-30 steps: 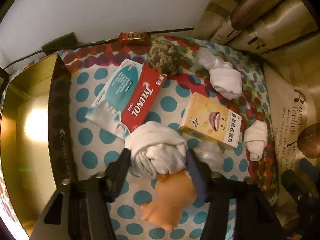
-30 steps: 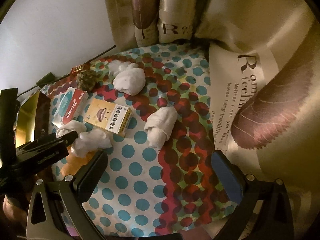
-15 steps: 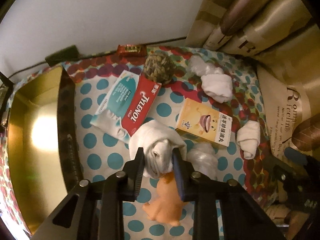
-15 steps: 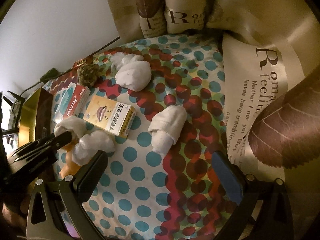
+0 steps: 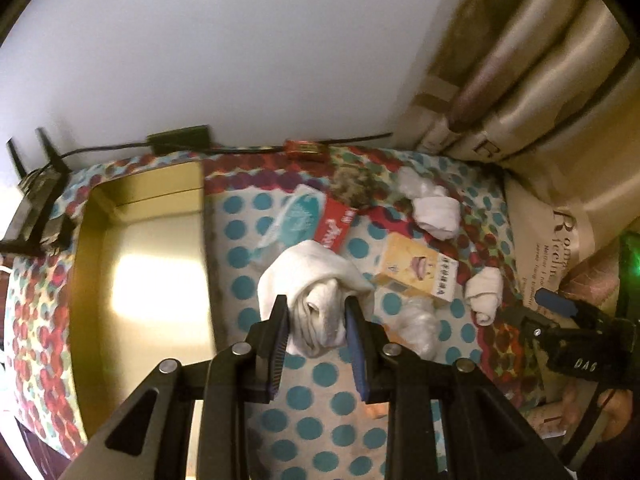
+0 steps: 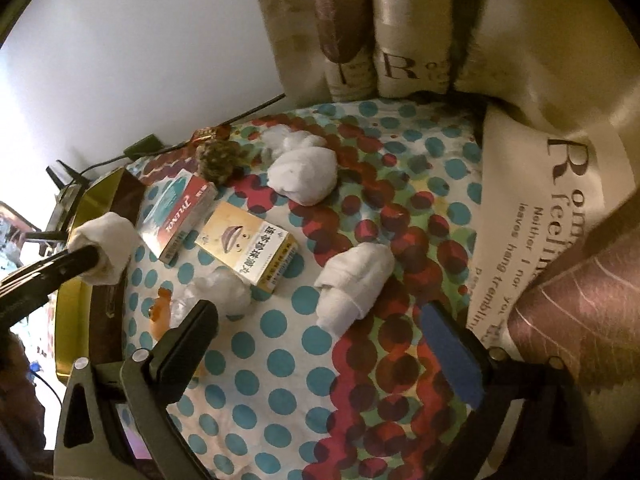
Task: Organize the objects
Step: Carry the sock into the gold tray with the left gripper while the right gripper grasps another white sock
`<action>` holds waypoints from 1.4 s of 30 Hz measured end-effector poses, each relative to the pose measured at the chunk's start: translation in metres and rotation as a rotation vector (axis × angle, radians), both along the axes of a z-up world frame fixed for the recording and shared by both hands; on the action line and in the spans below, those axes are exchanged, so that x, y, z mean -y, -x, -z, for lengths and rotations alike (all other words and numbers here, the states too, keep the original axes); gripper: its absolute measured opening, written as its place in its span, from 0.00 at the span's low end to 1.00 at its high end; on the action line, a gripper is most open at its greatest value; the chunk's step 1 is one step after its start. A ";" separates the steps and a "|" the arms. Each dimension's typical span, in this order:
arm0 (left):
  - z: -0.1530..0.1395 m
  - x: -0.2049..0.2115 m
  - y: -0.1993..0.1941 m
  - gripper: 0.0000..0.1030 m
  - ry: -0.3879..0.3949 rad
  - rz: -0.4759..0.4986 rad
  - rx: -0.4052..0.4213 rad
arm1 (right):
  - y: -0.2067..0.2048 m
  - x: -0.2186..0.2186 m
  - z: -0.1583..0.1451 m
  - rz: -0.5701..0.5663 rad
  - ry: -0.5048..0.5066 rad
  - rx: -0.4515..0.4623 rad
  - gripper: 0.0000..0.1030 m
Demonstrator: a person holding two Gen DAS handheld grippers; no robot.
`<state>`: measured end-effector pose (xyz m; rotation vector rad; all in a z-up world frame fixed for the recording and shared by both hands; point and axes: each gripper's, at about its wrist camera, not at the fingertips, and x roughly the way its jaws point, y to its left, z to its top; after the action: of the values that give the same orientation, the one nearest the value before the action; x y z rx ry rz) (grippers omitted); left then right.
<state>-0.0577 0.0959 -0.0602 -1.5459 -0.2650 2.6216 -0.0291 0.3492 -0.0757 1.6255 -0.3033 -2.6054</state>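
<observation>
- The desk [image 5: 256,204], under a dotted cloth, carries everything; wall and curtain close its 12 and 2 o'clock edges, so free room lies toward 6.
- The gold tin tray [image 5: 140,264] sits open at 9 o'clock, bare inside, probably the place things go.
- The yellow box [image 6: 248,242] and Tylenol box [image 6: 182,218] lie flat mid-desk, crowding the path.
- The left tool [image 5: 316,330] is clamped on a rolled white sock [image 5: 314,292], lifted clear beside the tray's rim, likely bound inside.
- The right tool [image 6: 324,340] gapes wide and bare, another sock roll [image 6: 354,286] just ahead at 12 o'clock.
</observation>
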 end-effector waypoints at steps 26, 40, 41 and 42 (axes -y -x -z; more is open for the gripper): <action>0.038 0.114 -0.059 0.27 0.047 -0.300 0.143 | 0.021 0.006 0.038 0.016 -0.016 0.084 0.55; 0.062 0.123 -0.058 0.27 0.048 -0.316 0.185 | 0.027 0.008 0.044 0.045 -0.120 0.089 0.31; 0.063 0.123 -0.057 0.27 0.052 -0.315 0.186 | 0.027 0.007 0.044 0.049 -0.125 0.091 0.29; 0.064 0.123 -0.057 0.27 0.052 -0.311 0.187 | 0.027 0.007 0.044 0.050 -0.125 0.094 0.28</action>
<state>-0.0011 -0.0271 -0.1243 -1.9111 -0.4920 2.7251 -0.0558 0.3422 -0.1197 1.8064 -0.1917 -2.6387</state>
